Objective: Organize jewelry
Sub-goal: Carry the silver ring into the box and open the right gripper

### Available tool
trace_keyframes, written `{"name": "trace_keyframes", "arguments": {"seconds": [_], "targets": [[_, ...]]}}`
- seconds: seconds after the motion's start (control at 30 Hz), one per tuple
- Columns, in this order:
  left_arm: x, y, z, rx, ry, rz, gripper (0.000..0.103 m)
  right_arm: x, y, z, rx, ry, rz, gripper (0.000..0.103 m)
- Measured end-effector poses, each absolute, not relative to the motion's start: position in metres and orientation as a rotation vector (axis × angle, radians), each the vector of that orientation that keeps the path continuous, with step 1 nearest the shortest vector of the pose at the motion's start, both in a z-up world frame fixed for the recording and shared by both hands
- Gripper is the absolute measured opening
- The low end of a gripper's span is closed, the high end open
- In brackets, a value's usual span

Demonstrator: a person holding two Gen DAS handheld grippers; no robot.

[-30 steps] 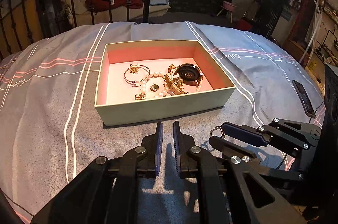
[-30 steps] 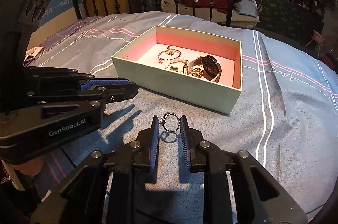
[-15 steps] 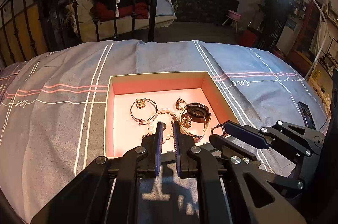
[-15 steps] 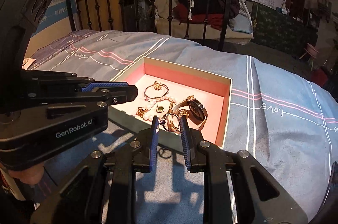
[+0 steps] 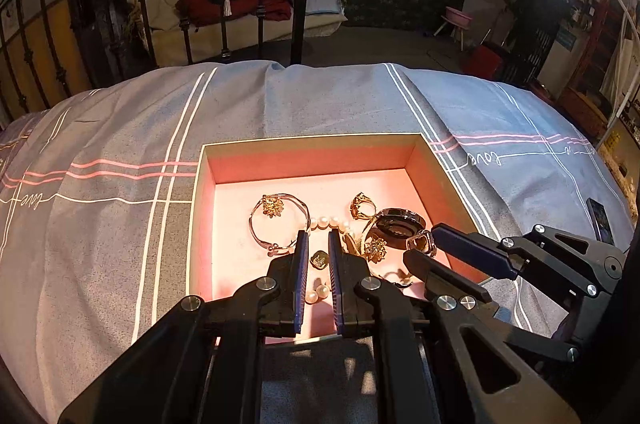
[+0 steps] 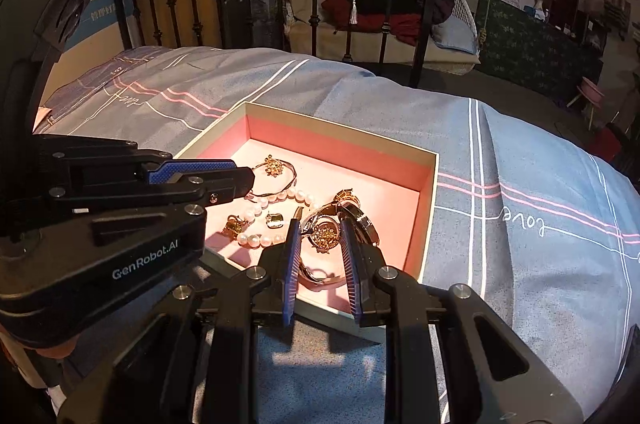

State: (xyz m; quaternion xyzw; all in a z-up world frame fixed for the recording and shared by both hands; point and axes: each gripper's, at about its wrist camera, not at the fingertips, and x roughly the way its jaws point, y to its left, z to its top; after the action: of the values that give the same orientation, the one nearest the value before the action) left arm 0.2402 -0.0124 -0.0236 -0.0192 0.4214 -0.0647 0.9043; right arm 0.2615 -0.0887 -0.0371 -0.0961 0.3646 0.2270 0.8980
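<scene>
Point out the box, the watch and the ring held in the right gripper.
box (image 5: pixel 316 140), left wrist view, far rim.
watch (image 5: pixel 396 227), left wrist view, dark face.
ring (image 5: pixel 419 244), left wrist view, band at the right gripper (image 5: pixel 420 247) tips.

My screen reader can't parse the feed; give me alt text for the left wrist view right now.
The right gripper holds a small ring at its fingertips above the right side of an open pink-lined box on a grey striped bedspread. The left gripper, slightly open and empty, hovers over the box's pearls, bangle and watch.
</scene>
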Motion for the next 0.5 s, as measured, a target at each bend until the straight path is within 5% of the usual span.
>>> {"name": "trace_keyframes", "arguments": {"seconds": [0.5], "targets": [[0.256,-0.017,-0.038,-0.017,0.913,-0.114,0.023,0.272,-0.081,-0.046,-0.236,0.784,0.48,0.022]]}}
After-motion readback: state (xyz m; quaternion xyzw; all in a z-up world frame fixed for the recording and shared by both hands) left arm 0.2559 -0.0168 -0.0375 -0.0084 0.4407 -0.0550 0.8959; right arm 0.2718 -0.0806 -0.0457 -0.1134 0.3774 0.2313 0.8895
